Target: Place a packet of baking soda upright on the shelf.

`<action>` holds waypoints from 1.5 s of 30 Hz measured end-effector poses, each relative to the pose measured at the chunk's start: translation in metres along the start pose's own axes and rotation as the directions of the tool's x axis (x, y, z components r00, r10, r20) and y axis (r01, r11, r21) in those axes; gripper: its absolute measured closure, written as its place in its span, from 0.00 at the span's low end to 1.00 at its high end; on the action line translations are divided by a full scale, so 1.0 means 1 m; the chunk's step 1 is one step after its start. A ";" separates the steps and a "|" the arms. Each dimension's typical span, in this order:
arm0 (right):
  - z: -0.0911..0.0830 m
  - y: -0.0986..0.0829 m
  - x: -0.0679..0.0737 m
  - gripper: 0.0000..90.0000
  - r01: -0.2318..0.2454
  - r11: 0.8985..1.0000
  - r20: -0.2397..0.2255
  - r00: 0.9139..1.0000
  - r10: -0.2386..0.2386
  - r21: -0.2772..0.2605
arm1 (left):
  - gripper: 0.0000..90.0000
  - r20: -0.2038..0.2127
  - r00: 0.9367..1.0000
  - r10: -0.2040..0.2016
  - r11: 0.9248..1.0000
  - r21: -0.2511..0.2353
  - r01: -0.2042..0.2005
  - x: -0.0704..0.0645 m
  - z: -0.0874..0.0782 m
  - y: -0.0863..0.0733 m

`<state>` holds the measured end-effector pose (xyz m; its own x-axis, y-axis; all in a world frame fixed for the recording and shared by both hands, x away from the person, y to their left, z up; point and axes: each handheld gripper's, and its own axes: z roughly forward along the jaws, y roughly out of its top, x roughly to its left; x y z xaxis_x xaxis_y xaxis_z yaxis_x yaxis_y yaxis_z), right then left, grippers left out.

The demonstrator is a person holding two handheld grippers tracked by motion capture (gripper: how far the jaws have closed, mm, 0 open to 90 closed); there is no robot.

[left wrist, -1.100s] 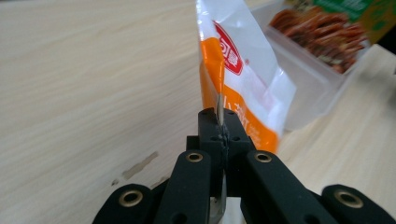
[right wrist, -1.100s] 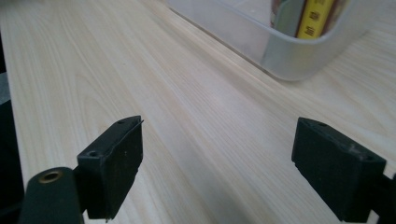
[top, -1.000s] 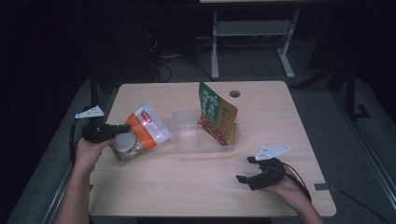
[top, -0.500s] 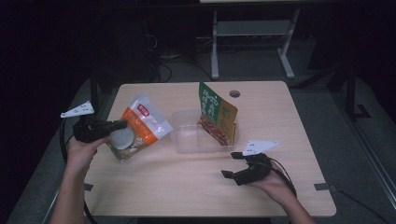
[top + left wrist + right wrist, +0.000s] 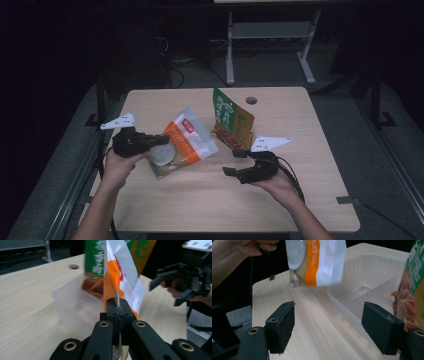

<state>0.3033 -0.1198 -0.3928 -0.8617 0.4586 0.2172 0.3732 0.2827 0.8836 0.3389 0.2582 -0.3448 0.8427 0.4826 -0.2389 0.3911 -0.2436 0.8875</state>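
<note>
An orange-and-white snack bag hangs tilted above the table with my left gripper shut on its edge. In the left gripper view the jaws pinch the bag's seam. Behind it stands a clear plastic bin with a green-and-orange bag upright in its right end. My right gripper stands open just right of the hanging bag, nothing between its jaws. In the right gripper view the bag hangs ahead, beside the bin.
The wooden table has a round cable hole at the back. A person's hand holds the left gripper. Dark floor and a white table frame lie beyond the far edge.
My left gripper has lifted the snack bag and carried it right, toward the bin. My right gripper has moved left and forward, closer to the bag.
</note>
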 end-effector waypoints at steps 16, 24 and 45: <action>0.028 0.004 -0.003 0.60 -0.024 1.000 -0.105 0.994 0.023 -0.005 | 1.00 0.125 0.992 0.021 1.000 -0.011 -0.020 -0.032 0.035 0.001; 0.027 0.004 -0.003 0.91 -0.030 1.000 -0.163 0.986 0.028 -0.008 | 1.00 0.126 0.992 0.013 1.000 -0.020 -0.010 -0.030 0.037 -0.002; 0.004 0.020 0.002 1.00 0.055 0.998 -0.155 0.986 -0.060 -0.036 | 0.99 0.131 0.991 0.033 0.990 0.134 -0.050 -0.034 0.065 -0.020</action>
<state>0.3102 -0.1100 -0.3760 -0.9254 0.3049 0.2249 0.3122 0.2773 0.9086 0.3258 0.1922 -0.3801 0.8961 0.3604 -0.2592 0.3943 -0.3780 0.8376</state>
